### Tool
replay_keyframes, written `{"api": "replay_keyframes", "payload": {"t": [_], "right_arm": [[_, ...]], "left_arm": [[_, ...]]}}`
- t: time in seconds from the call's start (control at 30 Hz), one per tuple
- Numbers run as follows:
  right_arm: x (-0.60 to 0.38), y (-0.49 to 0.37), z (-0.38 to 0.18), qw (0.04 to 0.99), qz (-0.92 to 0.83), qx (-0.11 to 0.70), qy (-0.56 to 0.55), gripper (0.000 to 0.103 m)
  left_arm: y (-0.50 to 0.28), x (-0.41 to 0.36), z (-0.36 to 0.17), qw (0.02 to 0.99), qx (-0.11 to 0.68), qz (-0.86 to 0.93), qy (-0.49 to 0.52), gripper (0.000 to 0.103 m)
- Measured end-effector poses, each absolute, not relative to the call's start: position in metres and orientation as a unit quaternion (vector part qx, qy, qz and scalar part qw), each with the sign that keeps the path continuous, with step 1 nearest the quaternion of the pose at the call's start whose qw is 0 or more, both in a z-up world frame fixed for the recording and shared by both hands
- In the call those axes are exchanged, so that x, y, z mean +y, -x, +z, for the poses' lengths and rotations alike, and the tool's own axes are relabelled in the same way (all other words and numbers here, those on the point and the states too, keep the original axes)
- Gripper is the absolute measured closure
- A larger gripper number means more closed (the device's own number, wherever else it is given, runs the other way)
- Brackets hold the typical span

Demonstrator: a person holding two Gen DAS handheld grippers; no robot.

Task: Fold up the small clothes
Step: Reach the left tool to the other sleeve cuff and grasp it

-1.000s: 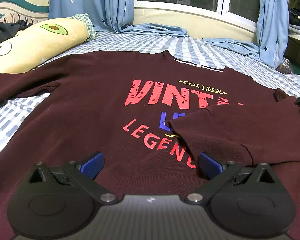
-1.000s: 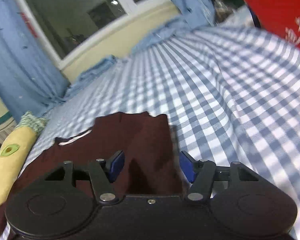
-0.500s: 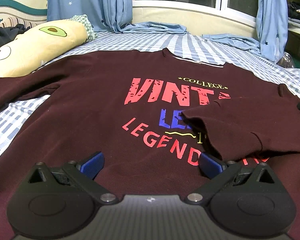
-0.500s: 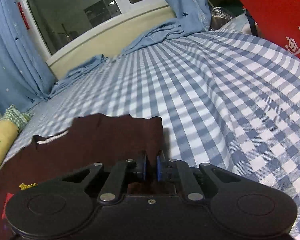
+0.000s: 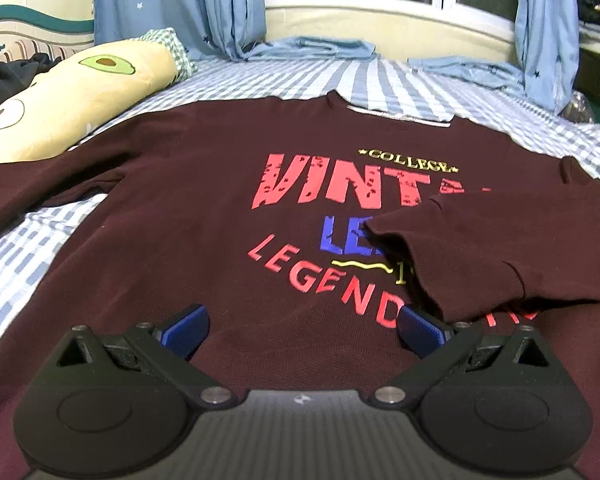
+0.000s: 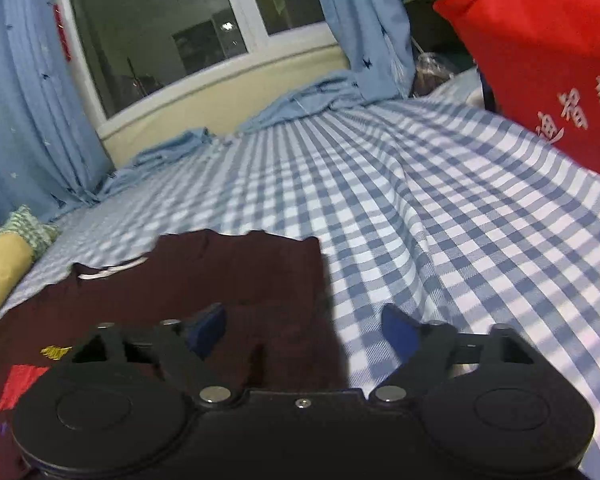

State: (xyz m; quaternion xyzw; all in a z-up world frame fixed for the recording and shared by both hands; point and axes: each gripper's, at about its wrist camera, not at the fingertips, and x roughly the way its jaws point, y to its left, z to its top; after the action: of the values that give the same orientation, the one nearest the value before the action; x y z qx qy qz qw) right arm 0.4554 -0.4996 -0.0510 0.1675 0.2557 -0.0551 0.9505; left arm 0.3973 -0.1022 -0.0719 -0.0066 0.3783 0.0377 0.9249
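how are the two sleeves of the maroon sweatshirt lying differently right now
The right sleeve is folded inward across the sweatshirt chest, covering part of the lettering; the left sleeve stretches outward over the checked sheet beside the avocado pillow. Both lie flat, held by neither gripper.

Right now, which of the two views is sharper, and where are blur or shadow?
Left wrist view: sharp, the dark maroon printed sweatshirt evenly lit, edges bent by fisheye. Right wrist view: softer, the blue-and-white checked bedsheet smeared, a dark shadow beside the sweatshirt.
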Motion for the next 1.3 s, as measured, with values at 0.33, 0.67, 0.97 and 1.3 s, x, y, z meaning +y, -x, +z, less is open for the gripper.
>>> {"api": "replay_keyframes", "payload": {"t": [0.33, 0.67, 0.97, 1.3], "right_arm": [[-0.405, -0.377, -0.015, 0.965, 0.040, 0.227, -0.123, 0.001], [-0.311, -0.314, -0.031, 0.969, 0.078, 0.225, -0.058, 0.000], [-0.296, -0.299, -0.072, 0.962, 0.051, 0.262, -0.065, 0.000], [-0.296, -0.303, -0.081, 0.955, 0.062, 0.278, -0.077, 0.000]], "left_arm": [[-0.339, -0.029, -0.017, 0.938, 0.334, 0.048, 0.078, 0.001], [-0.284, 0.149, -0.003, 0.929, 0.257, 0.234, 0.124, 0.001], [-0.300, 0.252, -0.015, 0.932, 0.177, 0.273, 0.158, 0.001], [-0.341, 0.300, -0.025, 0.931, 0.159, 0.283, 0.169, 0.009]]}}
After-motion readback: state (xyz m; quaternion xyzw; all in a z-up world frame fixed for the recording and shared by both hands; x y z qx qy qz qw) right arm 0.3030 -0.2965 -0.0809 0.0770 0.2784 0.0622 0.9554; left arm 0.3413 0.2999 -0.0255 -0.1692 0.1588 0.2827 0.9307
